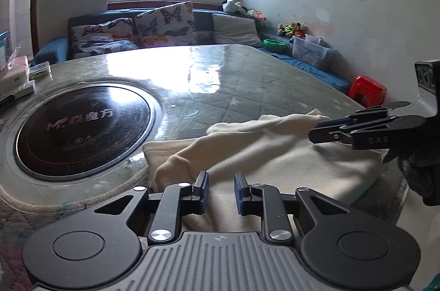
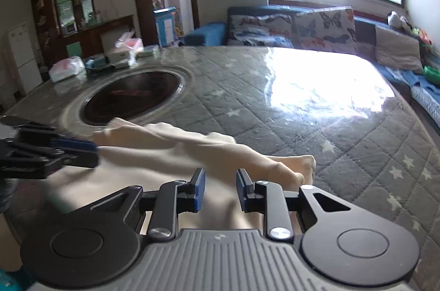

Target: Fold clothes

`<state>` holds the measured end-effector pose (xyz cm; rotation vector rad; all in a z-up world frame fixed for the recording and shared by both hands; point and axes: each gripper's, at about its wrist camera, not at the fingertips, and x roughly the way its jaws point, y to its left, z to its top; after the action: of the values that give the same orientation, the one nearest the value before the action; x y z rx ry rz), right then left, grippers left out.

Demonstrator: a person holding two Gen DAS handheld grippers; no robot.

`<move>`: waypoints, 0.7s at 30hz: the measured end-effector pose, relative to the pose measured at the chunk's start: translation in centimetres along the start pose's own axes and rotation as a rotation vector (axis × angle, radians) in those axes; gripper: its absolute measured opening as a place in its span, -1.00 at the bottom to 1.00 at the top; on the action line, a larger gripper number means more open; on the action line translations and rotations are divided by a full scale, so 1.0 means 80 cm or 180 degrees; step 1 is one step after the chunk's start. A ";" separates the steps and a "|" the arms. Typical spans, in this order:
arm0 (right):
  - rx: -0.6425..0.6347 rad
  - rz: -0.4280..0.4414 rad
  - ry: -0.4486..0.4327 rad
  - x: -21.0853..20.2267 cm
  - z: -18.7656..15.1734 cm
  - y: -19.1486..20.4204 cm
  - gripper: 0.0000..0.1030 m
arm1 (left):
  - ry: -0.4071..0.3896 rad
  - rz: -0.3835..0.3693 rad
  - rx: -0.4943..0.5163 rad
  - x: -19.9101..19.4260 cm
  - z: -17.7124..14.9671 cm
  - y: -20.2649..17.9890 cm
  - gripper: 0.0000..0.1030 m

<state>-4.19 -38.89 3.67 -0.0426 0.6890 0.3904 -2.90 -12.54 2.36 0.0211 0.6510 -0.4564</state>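
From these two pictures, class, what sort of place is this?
Probably a home living-dining room: a sofa with butterfly cushions, a table with a built-in cooktop, and soft toys by the window.

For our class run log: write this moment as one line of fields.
left gripper: open, empty | right gripper: open, empty | cream garment: on table, partly folded
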 end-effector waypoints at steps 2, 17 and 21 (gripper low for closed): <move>0.0089 -0.0074 0.0036 0.011 -0.002 -0.010 -0.67 | 0.0044 0.0004 -0.0093 0.003 0.000 0.009 -0.48; 0.0032 -0.0117 0.0044 0.047 0.028 0.011 -0.79 | 0.0099 0.0289 0.0005 0.043 0.030 0.015 -0.50; 0.0101 -0.0085 -0.0022 0.042 0.033 0.008 -0.77 | 0.0020 0.0243 0.0033 0.038 0.038 0.012 -0.52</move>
<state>-0.45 -36.69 3.67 -0.0203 0.6870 0.3536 1.40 -13.37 2.88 0.0569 0.6518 -0.3861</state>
